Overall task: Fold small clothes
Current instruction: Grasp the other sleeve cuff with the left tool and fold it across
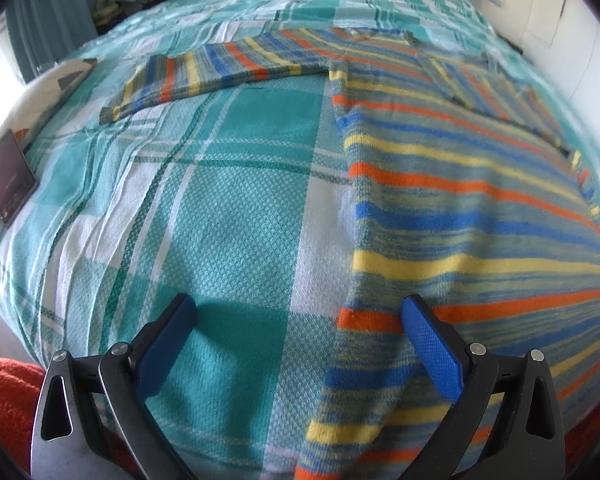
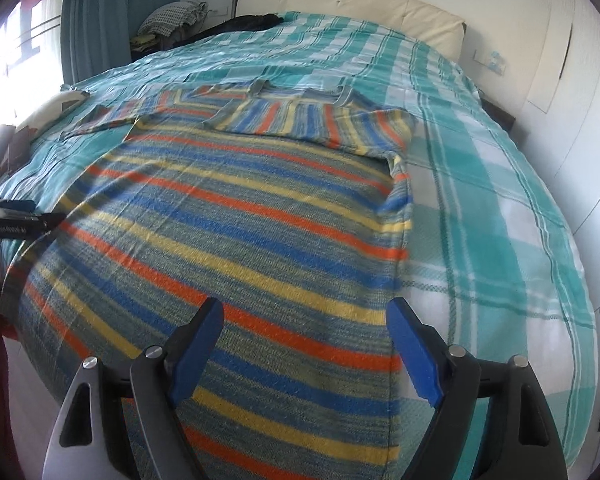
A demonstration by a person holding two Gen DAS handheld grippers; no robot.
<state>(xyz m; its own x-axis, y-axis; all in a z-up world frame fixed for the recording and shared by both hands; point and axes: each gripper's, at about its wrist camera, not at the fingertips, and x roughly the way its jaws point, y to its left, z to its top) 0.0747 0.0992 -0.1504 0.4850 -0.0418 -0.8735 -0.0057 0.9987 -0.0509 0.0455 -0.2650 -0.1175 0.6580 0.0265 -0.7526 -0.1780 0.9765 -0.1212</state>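
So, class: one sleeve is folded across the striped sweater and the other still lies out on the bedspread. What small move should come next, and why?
Probably bring the left gripper up to the spread sleeve and fold it over the sweater. The right sleeve already lies across the chest; both grippers are open and empty.

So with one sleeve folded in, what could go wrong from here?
The left gripper straddles the sweater edge, so closing could pinch the checked bedspread too. The outstretched sleeve lies far off. The folded sleeve sits loose and may slide if the hem is lifted.
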